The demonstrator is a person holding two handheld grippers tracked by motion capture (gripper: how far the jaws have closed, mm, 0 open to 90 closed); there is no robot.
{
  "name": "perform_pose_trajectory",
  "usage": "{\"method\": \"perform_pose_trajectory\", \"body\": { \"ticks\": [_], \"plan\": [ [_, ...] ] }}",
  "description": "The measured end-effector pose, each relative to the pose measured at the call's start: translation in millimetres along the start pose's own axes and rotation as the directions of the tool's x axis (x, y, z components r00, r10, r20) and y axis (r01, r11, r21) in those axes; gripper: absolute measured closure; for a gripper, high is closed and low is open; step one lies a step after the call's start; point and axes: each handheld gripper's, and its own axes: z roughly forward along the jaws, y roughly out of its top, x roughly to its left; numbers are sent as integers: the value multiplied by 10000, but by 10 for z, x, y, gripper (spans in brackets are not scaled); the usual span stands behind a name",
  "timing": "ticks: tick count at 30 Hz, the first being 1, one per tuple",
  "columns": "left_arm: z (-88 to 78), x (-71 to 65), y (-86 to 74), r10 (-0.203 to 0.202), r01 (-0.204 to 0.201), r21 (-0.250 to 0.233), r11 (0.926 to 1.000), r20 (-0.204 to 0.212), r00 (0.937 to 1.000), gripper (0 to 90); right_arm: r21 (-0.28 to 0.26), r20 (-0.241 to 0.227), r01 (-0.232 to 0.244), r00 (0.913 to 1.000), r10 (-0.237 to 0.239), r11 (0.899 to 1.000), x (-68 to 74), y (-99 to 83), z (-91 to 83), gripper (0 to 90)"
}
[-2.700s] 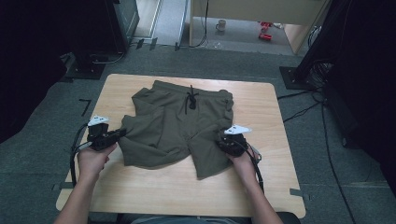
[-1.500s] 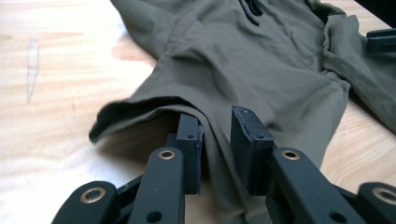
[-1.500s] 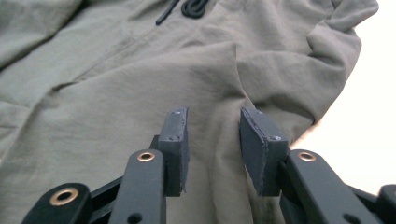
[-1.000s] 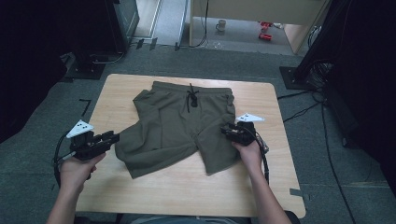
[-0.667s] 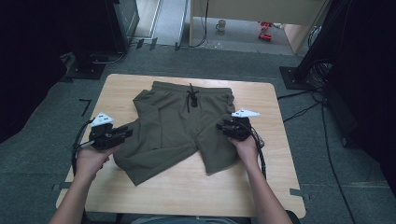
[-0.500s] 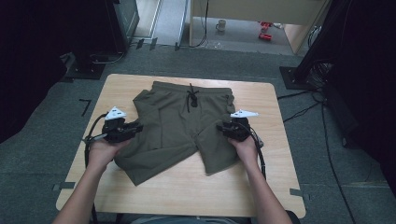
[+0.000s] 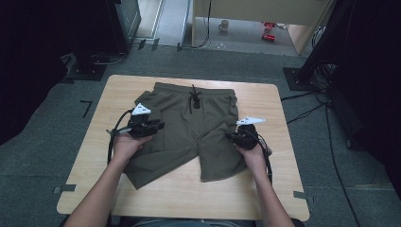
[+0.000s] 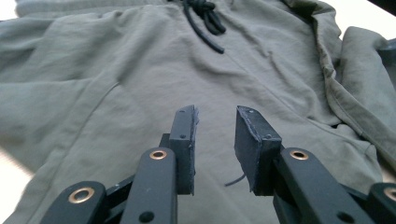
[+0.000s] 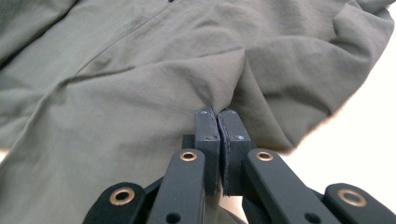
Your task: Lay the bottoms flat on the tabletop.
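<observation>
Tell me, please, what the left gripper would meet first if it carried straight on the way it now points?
Most likely the olive shorts: the left gripper, jaws apart and empty, points across the cloth toward the black drawstring. Depth is hard to judge, so the fabric probably comes first.

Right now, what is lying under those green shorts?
The shorts lie on a light wooden table, whose bare top shows all around them. Anything directly beneath the cloth is covered and cannot be seen.
</observation>
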Motion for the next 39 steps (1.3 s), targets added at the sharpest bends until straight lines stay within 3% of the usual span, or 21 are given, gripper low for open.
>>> {"method": "perform_pose_trajectory", "body": {
  "ticks": [7,11,15,18,20,24,30,35,38,39],
  "plan": [
    [200,-57,-10,224,-225,203,9995,37,9997,665,136,55,73,10000,-74,9999,110,-181,-182,877],
    [402,-64,-48,294,-294,541,9981,10,9996,665,206,72,274,9996,-276,9994,175,-304,-307,878],
    [496,-54,-77,563,-543,872,9947,-209,9982,664,513,78,299,9995,-303,9982,193,-451,-391,882],
    [576,14,-122,604,-552,1031,9931,-481,9970,671,760,184,335,9992,-350,9965,175,-539,-429,884],
    [594,42,-127,571,-515,842,9951,-663,9962,682,876,270,256,9992,-280,9958,141,-583,-438,885],
    [632,60,-123,922,-849,690,9940,-1100,9896,697,842,538,-75,9985,30,9964,11,-620,-379,884],
    [648,205,-110,336,-288,341,9990,-1497,9882,776,375,638,-550,9966,525,9978,-156,-529,-262,884],
    [646,303,-85,176,-120,336,9994,-1711,9851,776,342,994,-170,9950,136,9993,-154,-467,-197,835],
    [641,293,-79,-14,74,370,9993,-1605,9870,718,542,1013,-635,9932,578,9965,-140,-430,-221,759],
    [644,272,-81,130,-66,410,9991,-1560,9877,686,479,944,-623,9939,576,9969,-118,-427,-249,747]
  ]
}}
